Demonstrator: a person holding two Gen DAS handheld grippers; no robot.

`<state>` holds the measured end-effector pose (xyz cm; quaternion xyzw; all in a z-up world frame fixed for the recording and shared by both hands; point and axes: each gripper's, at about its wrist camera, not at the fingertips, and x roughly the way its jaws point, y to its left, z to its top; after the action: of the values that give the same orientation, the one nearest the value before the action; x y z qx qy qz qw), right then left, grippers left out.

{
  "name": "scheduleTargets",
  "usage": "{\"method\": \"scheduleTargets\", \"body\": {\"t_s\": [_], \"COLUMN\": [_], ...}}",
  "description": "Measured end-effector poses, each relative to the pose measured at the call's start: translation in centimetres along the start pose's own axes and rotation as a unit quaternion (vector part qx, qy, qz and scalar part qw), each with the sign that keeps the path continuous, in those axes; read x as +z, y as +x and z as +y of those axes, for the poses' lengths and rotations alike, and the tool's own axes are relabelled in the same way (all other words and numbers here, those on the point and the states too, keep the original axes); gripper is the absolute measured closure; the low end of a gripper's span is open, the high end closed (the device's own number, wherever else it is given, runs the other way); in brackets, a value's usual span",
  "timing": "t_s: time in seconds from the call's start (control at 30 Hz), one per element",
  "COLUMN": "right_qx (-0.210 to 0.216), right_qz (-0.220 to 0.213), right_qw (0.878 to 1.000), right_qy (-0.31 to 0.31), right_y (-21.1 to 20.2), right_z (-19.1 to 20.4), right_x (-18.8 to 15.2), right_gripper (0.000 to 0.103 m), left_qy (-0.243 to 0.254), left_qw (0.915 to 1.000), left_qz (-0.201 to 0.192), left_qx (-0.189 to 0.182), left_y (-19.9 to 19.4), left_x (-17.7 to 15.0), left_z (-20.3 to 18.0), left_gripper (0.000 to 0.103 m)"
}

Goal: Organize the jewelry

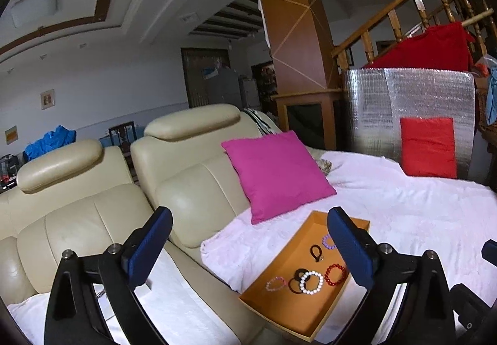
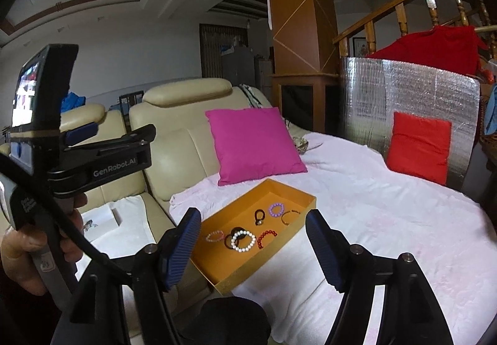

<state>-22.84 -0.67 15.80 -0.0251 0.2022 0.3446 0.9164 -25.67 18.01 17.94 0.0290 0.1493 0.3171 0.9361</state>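
I am holding both grippers, left and right, with fingers spread wide and gripping nothing, over a white blanket covering a cream leather sofa. An orange tray of beaded bracelets is lying on it beside a magenta cushion.

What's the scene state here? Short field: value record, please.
surface: white blanket over a cream sofa
container: open orange box on the blanket
contents: white bead bracelet, red bead bracelet, pink bracelet, purple bracelet, black hair ties
left gripper: open, empty
right gripper: open, empty
backdrop: magenta cushion, red cushion
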Motion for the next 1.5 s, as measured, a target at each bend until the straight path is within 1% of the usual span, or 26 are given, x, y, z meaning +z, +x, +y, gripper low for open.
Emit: {"method": "scheduleTargets", "body": {"t_s": [0.13,0.23,0.5,0.63,0.83,0.97,1.27,1.5], "right_qx": [-0.015,-0.024,-0.025,-0.033,-0.036,-0.034,-0.04,-0.05], "right_qz": [-0.008,-0.008,0.006,0.021,0.043,0.044,0.044,0.056], "right_qw": [1.0,1.0,1.0,0.999,0.998,0.998,0.998,0.997], "right_qy": [-0.002,0.0,0.004,0.003,0.031,0.04,0.03,0.022], "right_y": [-0.9,-1.4,-2.3,-1.8,-0.5,-0.1,0.4,1.3], "right_z": [0.1,0.0,0.2,0.3,-0.3,-0.1,1.4,1.9], "right_x": [0.3,0.5,0.7,0.6,0.5,0.7,1.3,1.5], "right_gripper": [0.029,0.029,0.029,0.028,0.028,0.028,0.028,0.028], "left_qy": [-0.006,-0.012,-0.015,-0.015,-0.017,-0.017,-0.028,-0.035], "left_qw": [1.0,0.9999,0.9999,0.9999,0.9998,0.9998,0.9995,0.9992], "left_qz": [-0.005,-0.001,-0.001,-0.001,0.008,0.007,0.012,0.016], "left_qx": [0.0,-0.002,0.005,0.007,0.002,0.007,0.01,0.009], "left_y": [-0.9,-1.1,-2.2,-2.3,-2.0,-1.9,-1.4,-1.0], "left_x": [0.4,0.4,0.2,0.1,-0.2,-0.4,-0.5,-0.9], "left_z": [0.5,0.8,1.1,1.2,1.2,1.5,2.4,3.1], "left_gripper": [0.003,0.003,0.003,0.003,0.003,0.003,0.003,0.003]}}
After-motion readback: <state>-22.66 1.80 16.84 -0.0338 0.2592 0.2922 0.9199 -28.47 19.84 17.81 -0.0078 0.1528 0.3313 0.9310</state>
